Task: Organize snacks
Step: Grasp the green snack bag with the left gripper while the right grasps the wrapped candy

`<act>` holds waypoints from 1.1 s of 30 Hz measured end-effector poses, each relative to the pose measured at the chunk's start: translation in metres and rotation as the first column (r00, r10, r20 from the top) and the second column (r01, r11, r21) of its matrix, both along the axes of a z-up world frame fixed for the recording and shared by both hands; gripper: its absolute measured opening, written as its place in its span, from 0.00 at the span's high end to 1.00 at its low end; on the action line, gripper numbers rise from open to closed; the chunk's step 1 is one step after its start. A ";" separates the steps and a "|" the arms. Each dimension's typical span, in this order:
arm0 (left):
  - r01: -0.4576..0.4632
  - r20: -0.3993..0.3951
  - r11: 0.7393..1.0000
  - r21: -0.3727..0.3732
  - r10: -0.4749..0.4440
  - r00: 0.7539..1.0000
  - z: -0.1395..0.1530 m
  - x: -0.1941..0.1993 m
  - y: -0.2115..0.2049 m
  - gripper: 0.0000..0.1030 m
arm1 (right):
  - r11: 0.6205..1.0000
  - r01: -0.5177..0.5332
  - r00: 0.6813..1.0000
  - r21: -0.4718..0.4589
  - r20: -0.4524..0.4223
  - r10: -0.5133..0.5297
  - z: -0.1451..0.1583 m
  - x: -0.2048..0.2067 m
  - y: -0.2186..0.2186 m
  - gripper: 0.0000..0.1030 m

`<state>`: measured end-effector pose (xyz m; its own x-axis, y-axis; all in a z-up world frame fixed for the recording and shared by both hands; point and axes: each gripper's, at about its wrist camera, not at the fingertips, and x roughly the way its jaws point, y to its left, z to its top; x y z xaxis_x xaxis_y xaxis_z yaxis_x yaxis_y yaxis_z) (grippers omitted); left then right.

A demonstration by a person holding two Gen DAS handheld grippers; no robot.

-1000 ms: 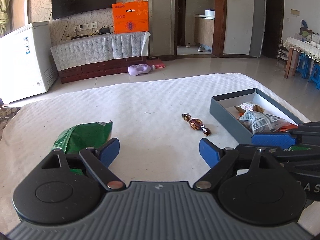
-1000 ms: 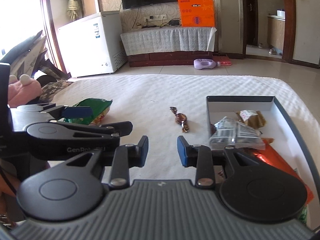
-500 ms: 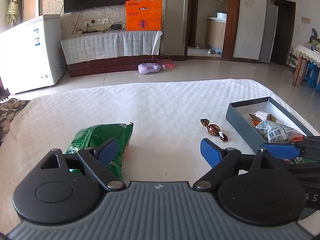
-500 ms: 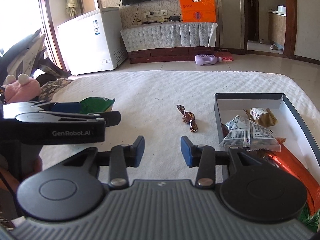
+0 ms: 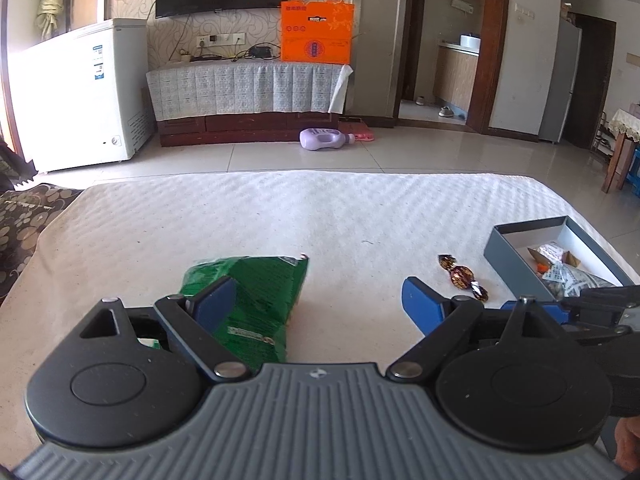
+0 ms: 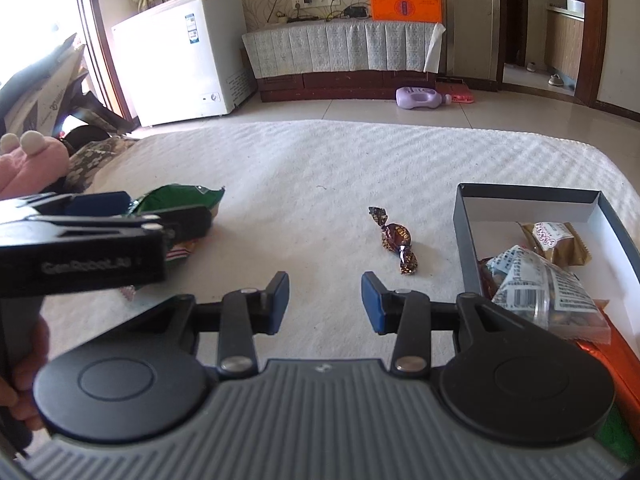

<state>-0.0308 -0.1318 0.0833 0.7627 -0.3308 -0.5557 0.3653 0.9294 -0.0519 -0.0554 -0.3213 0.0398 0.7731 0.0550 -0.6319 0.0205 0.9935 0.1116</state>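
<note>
While your left gripper (image 5: 316,294) hangs over the white quilted cover (image 5: 320,216), its jaws are spread wide with nothing pinched. Left wrist view: the green snack bag (image 5: 256,300) lies flat on the cover, near and left of centre; your left blue pad (image 5: 214,304) sits in front of the bag's left part, and contact there can't be told, while the right pad is well clear of it, over bare cover. Wrapped brown candy (image 5: 462,276) lies to the right, between bag and grey box (image 5: 512,260), apart from both. That open box sits at the right edge with packets inside. Your right gripper (image 5: 556,312) pokes in low on the right, just in front of the box's near end. Right wrist view: right gripper (image 6: 324,304) jaws have just been opening and now stand partly apart, nothing between them, only bare cover. Candy (image 6: 394,238) lies just beyond the right pad, slightly right of the gap, not touched. Box (image 6: 464,236) is to the right of the candy and holds a clear barcoded packet (image 6: 540,288), a brown packet (image 6: 556,242) farther in, and an orange-red wrapper (image 6: 616,356) at the near end. Your left gripper (image 6: 100,216) crosses the left side, covering part of the green bag (image 6: 180,198). Your hand (image 6: 28,368) shows on its grip at the left edge.
</note>
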 end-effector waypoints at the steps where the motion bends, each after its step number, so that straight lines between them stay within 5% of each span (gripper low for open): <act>1: -0.010 -0.002 1.000 -0.002 0.010 1.000 0.000 0.002 0.003 0.10 | 1.000 0.005 1.000 -0.002 -0.006 -0.005 -0.003 0.004 -0.001 0.59; 16: -0.108 -0.040 0.994 -0.021 0.107 0.993 -0.007 0.027 0.048 0.10 | 0.988 0.069 0.993 -0.139 -0.085 -0.081 -0.026 0.069 -0.003 0.59; 21: -0.112 -0.056 0.994 -0.002 0.112 0.992 -0.016 0.032 0.046 0.09 | 0.992 0.057 0.992 -0.116 -0.103 -0.069 -0.029 0.082 -0.006 0.60; 26: -0.118 -0.078 0.993 0.023 0.119 0.990 -0.029 0.039 0.046 0.09 | 0.996 0.008 0.993 -0.085 -0.118 -0.018 -0.027 0.083 -0.004 0.86; 33: -0.130 -0.105 0.991 0.014 0.131 0.986 -0.040 0.049 0.047 0.08 | 0.997 -0.070 0.991 -0.043 -0.121 0.065 -0.023 0.060 0.009 0.89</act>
